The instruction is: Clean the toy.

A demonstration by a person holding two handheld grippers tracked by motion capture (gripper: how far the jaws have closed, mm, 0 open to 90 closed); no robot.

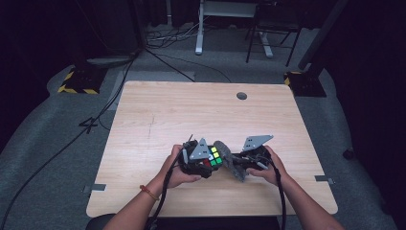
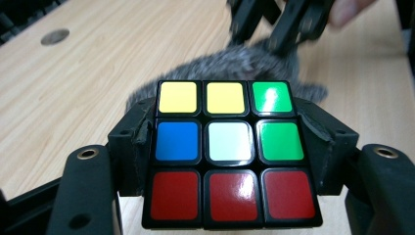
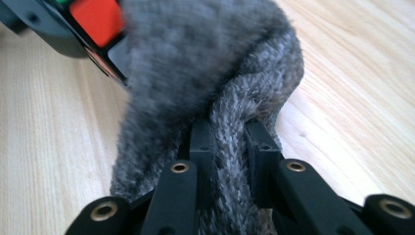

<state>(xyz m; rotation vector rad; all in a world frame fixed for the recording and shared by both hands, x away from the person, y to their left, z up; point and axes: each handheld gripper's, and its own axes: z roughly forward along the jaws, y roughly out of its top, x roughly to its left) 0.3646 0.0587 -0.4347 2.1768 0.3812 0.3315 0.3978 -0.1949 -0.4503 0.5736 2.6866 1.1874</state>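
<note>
High view: left gripper (image 1: 210, 160) clamps a colour cube (image 1: 214, 157); right gripper (image 1: 239, 163) pinches a grey fuzzy cloth (image 1: 229, 158) against it, near table (image 1: 158, 110) edge.

This looks like a lab or recording studio rather than a home. The pale wooden worktop (image 1: 158, 110) stands alone on grey carpet (image 1: 43, 143), with darkness all round it. Beyond the worktop's far corners sit two dark stand bases (image 1: 79, 79) edged with yellow-and-black hazard tape. Black cables (image 1: 158, 40) run across the carpet behind the worktop, towards a white desk frame (image 1: 200, 28).
</note>
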